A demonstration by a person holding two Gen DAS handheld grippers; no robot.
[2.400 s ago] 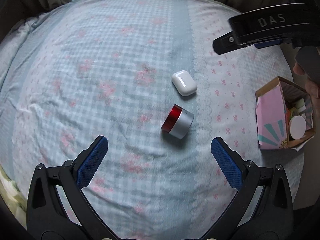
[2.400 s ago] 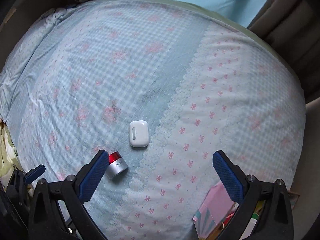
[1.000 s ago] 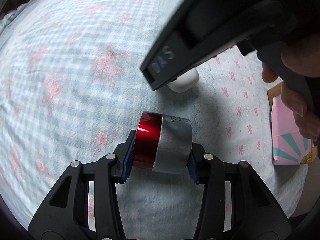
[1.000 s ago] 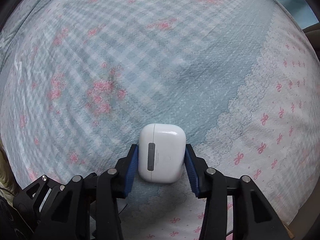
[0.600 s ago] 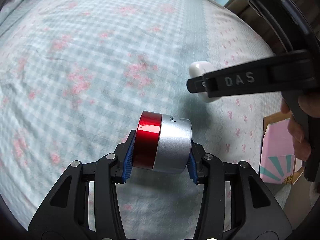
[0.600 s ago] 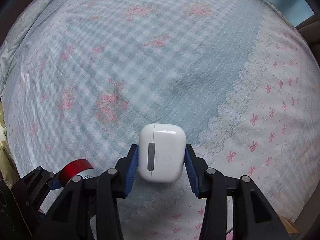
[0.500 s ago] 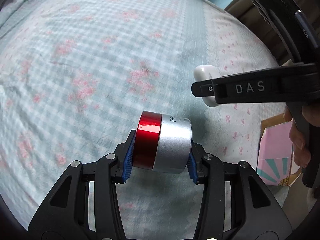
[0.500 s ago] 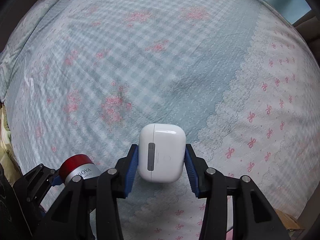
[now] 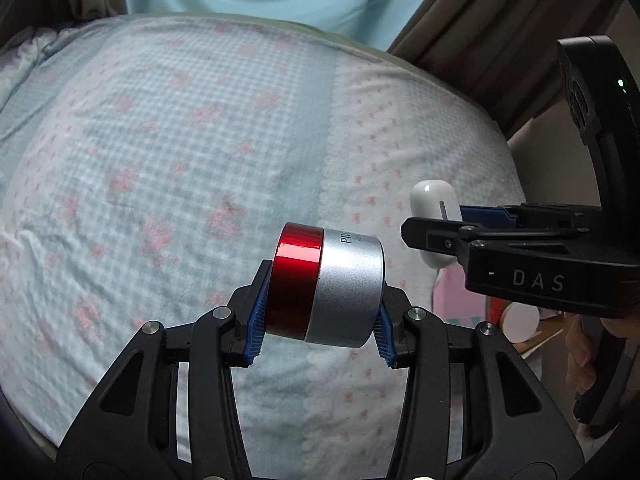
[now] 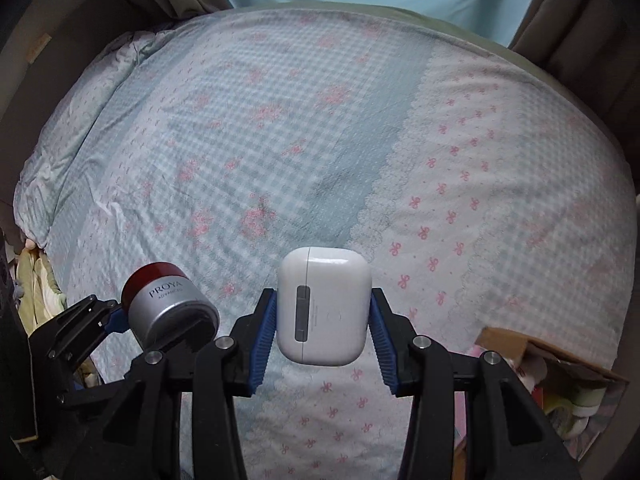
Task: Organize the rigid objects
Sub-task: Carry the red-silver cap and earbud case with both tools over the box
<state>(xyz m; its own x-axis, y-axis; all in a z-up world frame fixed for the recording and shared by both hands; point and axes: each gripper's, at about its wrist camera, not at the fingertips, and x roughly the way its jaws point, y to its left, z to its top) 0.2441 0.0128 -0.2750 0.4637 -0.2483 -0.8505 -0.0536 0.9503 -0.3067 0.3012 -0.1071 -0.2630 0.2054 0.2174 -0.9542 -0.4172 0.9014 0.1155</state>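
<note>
My left gripper [image 9: 320, 320] is shut on a silver jar with a red lid [image 9: 328, 286] and holds it in the air above the bed. The jar also shows in the right wrist view [image 10: 170, 306], at the lower left. My right gripper [image 10: 323, 336] is shut on a white earbud case [image 10: 324, 306], also lifted off the bed. In the left wrist view the earbud case [image 9: 434, 208] and the right gripper [image 9: 452, 236] are at the right, over the box.
A pink cardboard box [image 9: 460, 300] with several small items sits at the bed's right edge; it also shows in the right wrist view [image 10: 560, 364]. The bed has a blue and pink checked cover [image 10: 320, 140]. Curtains hang behind.
Both grippers have lifted higher off the bed with their objects. The right gripper with the earbud case has moved right, over the box.
</note>
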